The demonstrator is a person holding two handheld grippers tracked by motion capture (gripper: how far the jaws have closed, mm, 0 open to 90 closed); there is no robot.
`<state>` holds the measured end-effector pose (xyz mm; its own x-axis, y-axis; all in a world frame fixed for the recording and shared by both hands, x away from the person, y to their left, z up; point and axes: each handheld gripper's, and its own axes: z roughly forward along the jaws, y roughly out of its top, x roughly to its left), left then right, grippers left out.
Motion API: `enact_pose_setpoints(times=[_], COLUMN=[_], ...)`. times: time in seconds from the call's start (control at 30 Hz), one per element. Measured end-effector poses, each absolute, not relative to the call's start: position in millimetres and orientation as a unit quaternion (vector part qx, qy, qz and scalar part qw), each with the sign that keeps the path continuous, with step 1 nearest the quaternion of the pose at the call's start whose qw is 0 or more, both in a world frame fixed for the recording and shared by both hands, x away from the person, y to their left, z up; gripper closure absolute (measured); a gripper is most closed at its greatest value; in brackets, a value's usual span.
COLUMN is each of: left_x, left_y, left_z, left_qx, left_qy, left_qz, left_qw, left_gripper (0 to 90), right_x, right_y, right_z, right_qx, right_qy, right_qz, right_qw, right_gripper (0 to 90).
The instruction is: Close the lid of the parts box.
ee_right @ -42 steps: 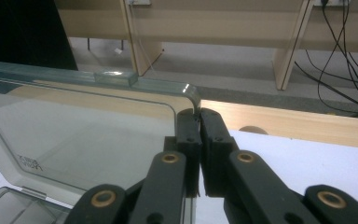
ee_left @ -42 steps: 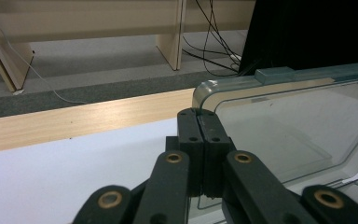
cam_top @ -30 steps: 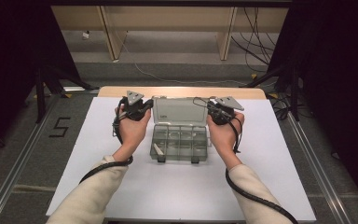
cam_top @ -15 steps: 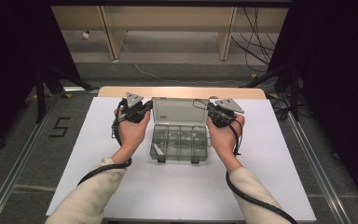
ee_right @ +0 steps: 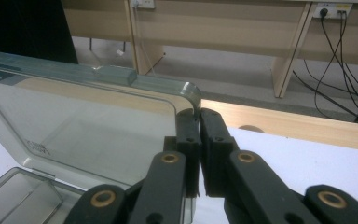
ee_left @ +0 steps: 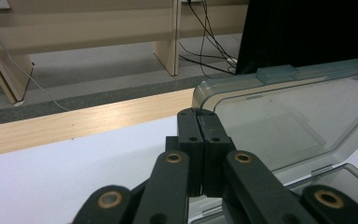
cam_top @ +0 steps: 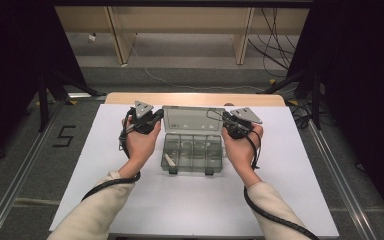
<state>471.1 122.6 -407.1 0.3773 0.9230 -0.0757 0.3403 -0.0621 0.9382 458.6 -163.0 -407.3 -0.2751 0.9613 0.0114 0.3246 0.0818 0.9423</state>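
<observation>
Near the table's (cam_top: 130, 200) far edge, the left gripper (ee_left: 198, 122) and right gripper (ee_right: 199, 122) stay clamped on the lid (cam_top: 193, 120) corners (box (cam_top: 192, 152) open), nothing shifting, so closing looks pending.

A clear, grey-tinted plastic organiser box (cam_top: 193, 152) is seen on a white table surface (cam_top: 290, 175), whose far edge is trimmed in pale wood grain (ee_left: 74, 123). Black jaws with brass-coloured pivots are shown on the left gripper (ee_left: 199, 122) and the right gripper (ee_right: 199, 122). Cream sleeves (cam_top: 92, 215) are worn. A black "5" (cam_top: 64, 136) is marked on the grey floor.
</observation>
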Motion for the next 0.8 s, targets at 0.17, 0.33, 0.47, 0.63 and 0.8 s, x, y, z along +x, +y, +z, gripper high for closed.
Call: enact_pose_setpoints(times=[0.17, 0.33, 0.47, 0.63, 0.8], left_x=[469, 467, 466, 464, 462], left_y=[123, 123, 123, 124, 124], left_z=[-408, -408, -409, -409, -410], left_qx=[0.667, 0.668, 0.667, 0.669, 0.670], left_qy=[0.472, 0.468, 0.467, 0.465, 0.462], left_qz=[0.297, 0.300, 0.301, 0.300, 0.303], left_qw=[0.495, 0.494, 0.496, 0.496, 0.496], left_gripper=[88.6, 88.6, 88.6, 88.6, 88.6], right_x=[456, 453, 451, 449, 446], right_y=[-163, -164, -164, -163, -164], right_z=[-408, -408, -408, -409, -409], right_qx=[0.493, 0.490, 0.486, 0.484, 0.483], right_qy=[0.652, 0.656, 0.657, 0.657, 0.657], right_qz=[0.461, 0.458, 0.461, 0.461, 0.460], right_qw=[0.345, 0.345, 0.346, 0.349, 0.351], right_gripper=[87.4, 87.3, 87.2, 87.1, 87.0])
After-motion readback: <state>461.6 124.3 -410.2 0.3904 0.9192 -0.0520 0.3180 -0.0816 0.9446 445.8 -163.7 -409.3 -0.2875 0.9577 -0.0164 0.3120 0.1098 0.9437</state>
